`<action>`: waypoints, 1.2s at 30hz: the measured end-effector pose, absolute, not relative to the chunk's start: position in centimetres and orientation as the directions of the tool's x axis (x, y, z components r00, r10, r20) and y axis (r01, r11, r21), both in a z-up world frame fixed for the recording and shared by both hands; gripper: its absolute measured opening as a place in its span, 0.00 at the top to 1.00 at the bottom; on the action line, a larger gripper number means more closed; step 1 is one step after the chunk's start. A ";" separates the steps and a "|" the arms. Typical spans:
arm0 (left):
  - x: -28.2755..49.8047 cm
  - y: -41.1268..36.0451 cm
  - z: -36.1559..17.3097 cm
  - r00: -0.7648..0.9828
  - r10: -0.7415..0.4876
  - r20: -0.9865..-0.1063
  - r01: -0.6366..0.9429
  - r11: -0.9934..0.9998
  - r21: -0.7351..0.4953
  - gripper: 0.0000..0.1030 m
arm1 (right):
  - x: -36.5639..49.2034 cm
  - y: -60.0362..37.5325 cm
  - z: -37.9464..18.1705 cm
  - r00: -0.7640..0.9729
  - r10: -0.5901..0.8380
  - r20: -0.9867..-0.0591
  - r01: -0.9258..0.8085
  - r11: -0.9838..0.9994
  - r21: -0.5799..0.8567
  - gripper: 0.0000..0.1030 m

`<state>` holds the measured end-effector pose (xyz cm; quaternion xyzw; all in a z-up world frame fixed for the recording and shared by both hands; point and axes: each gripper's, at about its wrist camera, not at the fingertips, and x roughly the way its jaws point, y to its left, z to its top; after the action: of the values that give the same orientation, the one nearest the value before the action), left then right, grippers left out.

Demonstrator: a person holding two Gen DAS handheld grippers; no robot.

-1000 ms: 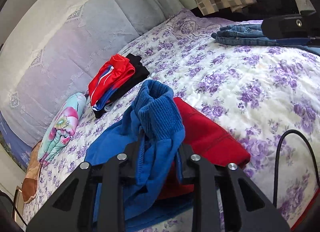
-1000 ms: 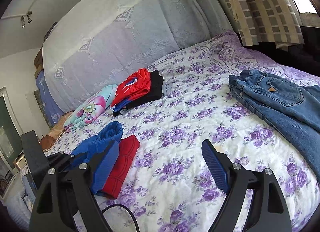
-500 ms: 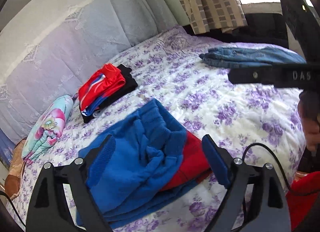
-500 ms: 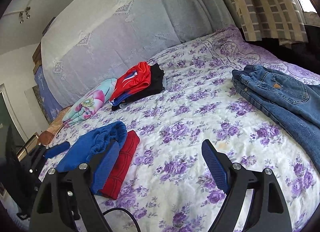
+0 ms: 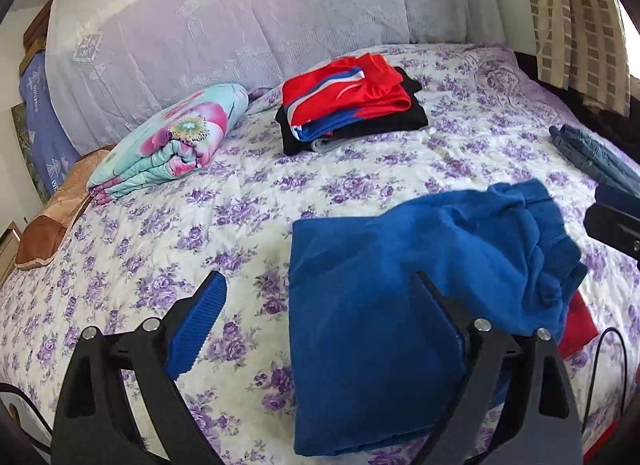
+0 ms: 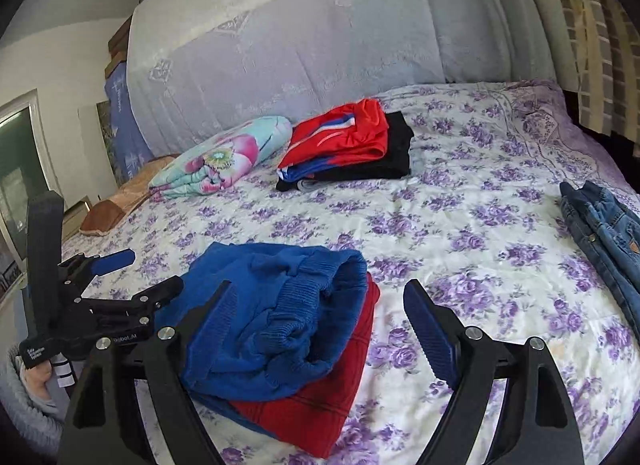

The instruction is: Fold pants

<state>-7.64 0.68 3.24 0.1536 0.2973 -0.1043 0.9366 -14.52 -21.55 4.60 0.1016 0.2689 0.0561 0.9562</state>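
Note:
Folded blue pants (image 5: 400, 289) lie on the floral bed, on top of a folded red garment (image 5: 576, 325). They also show in the right wrist view (image 6: 276, 317) over the red garment (image 6: 320, 405). My left gripper (image 5: 320, 317) is open and empty, with its right finger over the blue pants. It also shows in the right wrist view (image 6: 120, 277) at the left. My right gripper (image 6: 320, 325) is open and empty, just above the near edge of the pile.
A stack of folded red, blue and black clothes (image 5: 352, 101) and a rolled floral blanket (image 5: 176, 141) lie near the headboard. Blue jeans (image 6: 600, 225) lie at the right side of the bed (image 6: 460, 225). A cable (image 5: 604, 369) hangs at the right.
My left gripper opened and let go of the blue pants, which dropped onto the red garment, then swung left. My right gripper moved left over the pile.

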 end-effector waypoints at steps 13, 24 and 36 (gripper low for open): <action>-6.9 2.2 0.9 0.768 -0.136 -0.626 0.290 0.945 0.150 0.05 | -13.5 -23.2 0.4 0.767 0.092 -0.635 0.032 0.983 0.180 0.15; -6.3 0.1 -0.5 0.765 -0.093 -0.637 0.284 0.937 0.205 0.04 | -9.5 -18.1 1.9 0.760 0.064 -0.647 -0.051 0.998 0.038 0.15; -5.3 1.5 -1.3 0.714 -0.167 -0.679 0.295 0.952 0.076 0.04 | -8.7 -18.3 -0.6 0.720 0.074 -0.690 -0.045 0.997 0.060 0.13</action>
<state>-5.32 1.53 -1.33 0.0899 0.3564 -0.1253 0.9215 -8.71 -18.29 -0.59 0.0193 0.3727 0.0321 0.9272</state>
